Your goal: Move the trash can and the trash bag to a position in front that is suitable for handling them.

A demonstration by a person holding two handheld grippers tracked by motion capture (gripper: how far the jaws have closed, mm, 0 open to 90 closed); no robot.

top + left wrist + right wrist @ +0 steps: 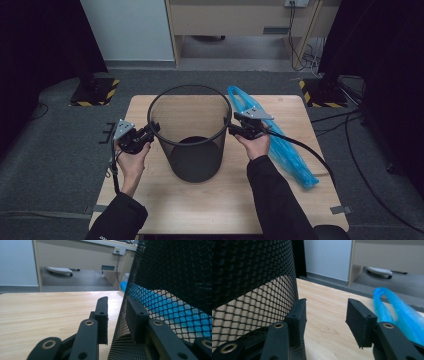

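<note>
- So the black mesh bin (pixel 190 135) is standing upright in the middle of the wooden table (pixel 215 200), open end up, and I've got one gripper on each side of it.
- My left gripper (pixel 150 131) is at the bin's left wall, just under the rim. In the left gripper view the mesh wall (pixel 162 290) runs right between my two jaws: one jaw outside, the other up against the mesh from the far side. There's a gap left on the outer side, so I'm not clamped on it.
- My right gripper (pixel 234 129) is at the bin's right wall. In the right gripper view the jaws are spread apart with only bare tabletop between them; the mesh (pixel 254 285) sits just beside the one jaw, outside the gap. Can't tell if that jaw touches it.
- The blue plastic bag (pixel 280 145) is lying in a long crumpled strip on the table behind my right hand (pixel 257 145), running from near the bin's far right side toward the table's right edge.
</note>
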